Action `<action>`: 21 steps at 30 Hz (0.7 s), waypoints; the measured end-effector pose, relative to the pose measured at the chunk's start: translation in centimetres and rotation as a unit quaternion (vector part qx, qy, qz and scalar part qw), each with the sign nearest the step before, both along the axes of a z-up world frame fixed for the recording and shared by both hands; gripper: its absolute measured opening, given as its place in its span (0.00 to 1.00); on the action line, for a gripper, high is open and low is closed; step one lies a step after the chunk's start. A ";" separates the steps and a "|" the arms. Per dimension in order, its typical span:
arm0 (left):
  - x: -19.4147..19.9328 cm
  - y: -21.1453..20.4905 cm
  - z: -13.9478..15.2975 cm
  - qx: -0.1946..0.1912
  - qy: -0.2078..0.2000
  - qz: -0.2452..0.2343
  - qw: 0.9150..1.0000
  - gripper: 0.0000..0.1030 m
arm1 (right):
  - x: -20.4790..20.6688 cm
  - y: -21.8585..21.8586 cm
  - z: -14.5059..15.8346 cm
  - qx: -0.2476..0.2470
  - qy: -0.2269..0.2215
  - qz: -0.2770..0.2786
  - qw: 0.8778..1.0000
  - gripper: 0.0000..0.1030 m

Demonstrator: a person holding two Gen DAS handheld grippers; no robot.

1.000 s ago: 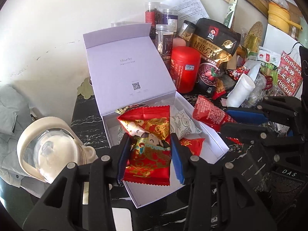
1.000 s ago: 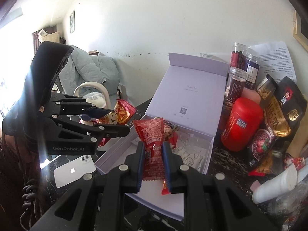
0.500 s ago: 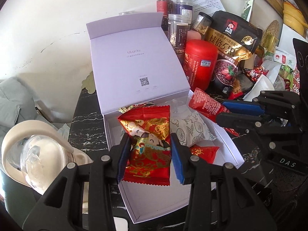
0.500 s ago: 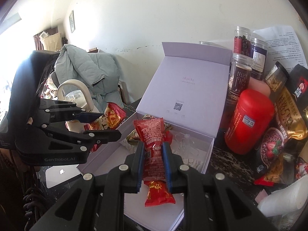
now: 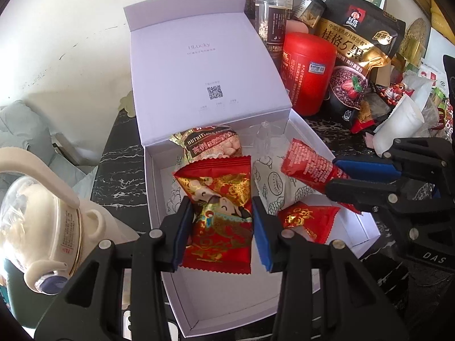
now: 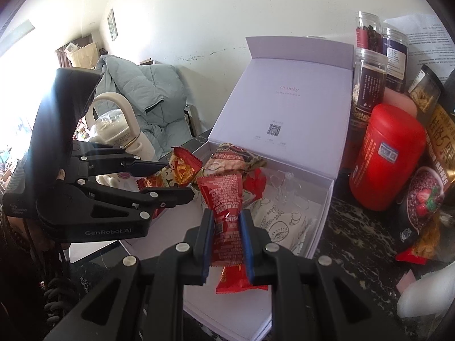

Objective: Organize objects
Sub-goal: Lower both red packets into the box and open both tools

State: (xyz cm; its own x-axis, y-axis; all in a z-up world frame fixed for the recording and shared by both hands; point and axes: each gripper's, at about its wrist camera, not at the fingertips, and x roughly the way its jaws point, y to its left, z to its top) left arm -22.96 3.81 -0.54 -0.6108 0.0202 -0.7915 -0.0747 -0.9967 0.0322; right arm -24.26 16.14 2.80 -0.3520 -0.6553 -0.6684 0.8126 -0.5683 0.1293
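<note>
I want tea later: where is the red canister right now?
The red canister stands on the table just right of the open white box, in front of the clear jars and beside the black oat bag.

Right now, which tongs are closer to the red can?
Right. The right tongs hold a snack over the box side nearest the red can; the left tongs sit farther across, toward the kettle.

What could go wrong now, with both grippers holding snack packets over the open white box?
1. The left gripper and right gripper sit close over the white cardboard box; they could collide.
2. The red and gold snack packet might catch the printed white pouch already inside.
3. The narrow red snack packet is pinched mid-length, so it could slip out.
</note>
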 end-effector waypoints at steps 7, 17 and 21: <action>-0.7 0.1 -2.4 -0.012 -0.033 -0.008 0.999 0.37 | -0.3 -0.9 -2.4 0.024 -0.031 0.006 0.999 0.18; -1.0 -0.1 -4.3 -0.011 -0.058 -0.006 0.998 0.37 | 0.0 -1.4 -4.0 0.037 -0.055 0.014 0.998 0.18; -0.9 0.1 -5.1 -0.007 -0.070 -0.012 0.997 0.37 | 0.0 -1.4 -4.8 0.045 -0.069 0.016 0.996 0.18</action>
State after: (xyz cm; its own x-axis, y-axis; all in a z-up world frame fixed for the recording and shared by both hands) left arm -23.88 3.93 -5.61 -0.4929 0.0220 -0.8698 -0.1039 -0.9940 0.0338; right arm -24.28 14.72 -2.00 -0.2328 -0.6003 -0.7651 0.8083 -0.5569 0.1910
